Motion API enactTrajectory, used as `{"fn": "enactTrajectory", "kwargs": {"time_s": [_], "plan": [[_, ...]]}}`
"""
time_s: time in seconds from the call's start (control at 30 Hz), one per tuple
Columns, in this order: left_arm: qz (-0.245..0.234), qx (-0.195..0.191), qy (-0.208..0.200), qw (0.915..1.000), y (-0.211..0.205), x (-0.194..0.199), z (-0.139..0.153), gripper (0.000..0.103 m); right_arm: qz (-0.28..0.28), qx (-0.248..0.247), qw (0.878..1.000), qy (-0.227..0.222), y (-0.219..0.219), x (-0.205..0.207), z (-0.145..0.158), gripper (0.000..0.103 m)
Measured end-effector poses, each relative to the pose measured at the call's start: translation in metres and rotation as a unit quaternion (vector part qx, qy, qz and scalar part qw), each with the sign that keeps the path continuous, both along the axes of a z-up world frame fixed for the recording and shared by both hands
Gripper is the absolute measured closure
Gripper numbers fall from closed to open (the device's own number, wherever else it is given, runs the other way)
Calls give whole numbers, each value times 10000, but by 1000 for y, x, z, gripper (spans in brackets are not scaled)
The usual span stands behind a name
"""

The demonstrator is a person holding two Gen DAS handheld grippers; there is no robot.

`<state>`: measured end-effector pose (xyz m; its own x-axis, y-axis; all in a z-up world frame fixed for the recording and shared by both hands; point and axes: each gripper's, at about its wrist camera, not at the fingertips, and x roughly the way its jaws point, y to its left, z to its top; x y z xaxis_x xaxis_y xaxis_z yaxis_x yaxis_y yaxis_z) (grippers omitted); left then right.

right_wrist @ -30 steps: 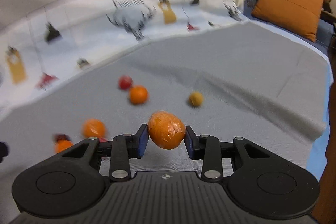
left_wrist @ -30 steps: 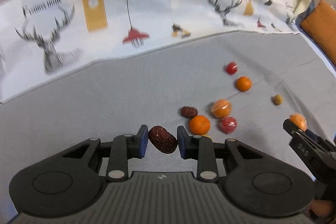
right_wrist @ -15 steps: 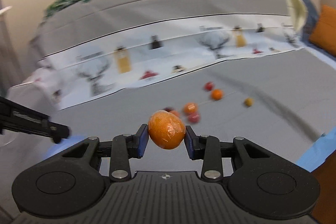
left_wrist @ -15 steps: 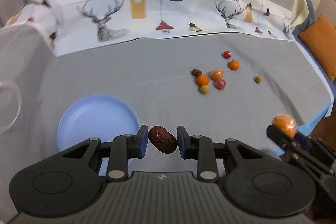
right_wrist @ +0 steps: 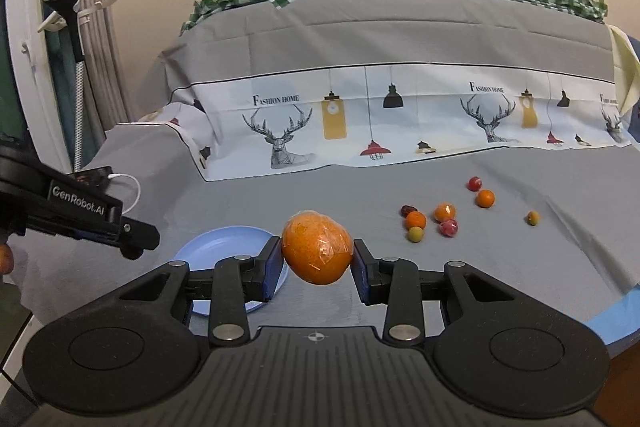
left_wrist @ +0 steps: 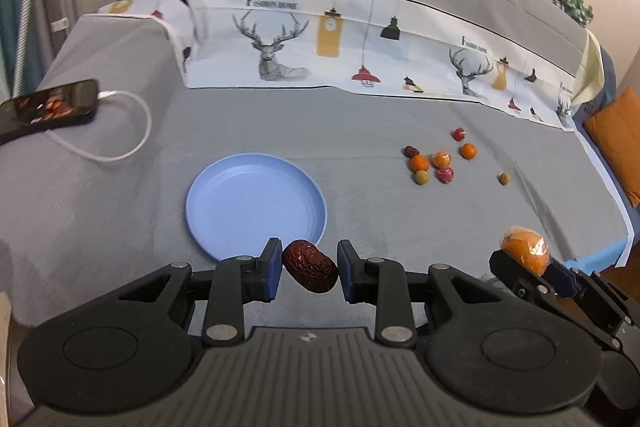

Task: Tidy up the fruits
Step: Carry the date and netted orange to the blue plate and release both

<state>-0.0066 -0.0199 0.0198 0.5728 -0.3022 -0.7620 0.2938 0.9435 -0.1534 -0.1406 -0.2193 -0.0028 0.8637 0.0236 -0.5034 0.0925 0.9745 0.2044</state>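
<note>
Between the left tongs (left_wrist: 309, 271), wrinkled dark-red date (left_wrist: 310, 265), glossy, tilted.

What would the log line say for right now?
left gripper: shut on red date | right gripper: shut on wrapped orange | blue plate: no fruit | loose fruits: on grey cloth

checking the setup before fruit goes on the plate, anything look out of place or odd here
Nothing is spilled or damaged. One stray: a phone on a white charging cable lies on the grey cloth left of the empty blue plate. One small green fruit sits apart from the fruit cluster.
</note>
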Motion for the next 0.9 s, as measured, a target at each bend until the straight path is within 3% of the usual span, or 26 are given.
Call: {"fn": "enactTrajectory", "kwargs": {"time_s": [0.33,0.9], "plan": [[229,-24,-114,9997,23,-12,2,70,216,-125,9997,-24,22,0,4,65],[466,-51,63,9989,36,13,-9,70,438,-182,9985,255,28,26,-7,65]]}}
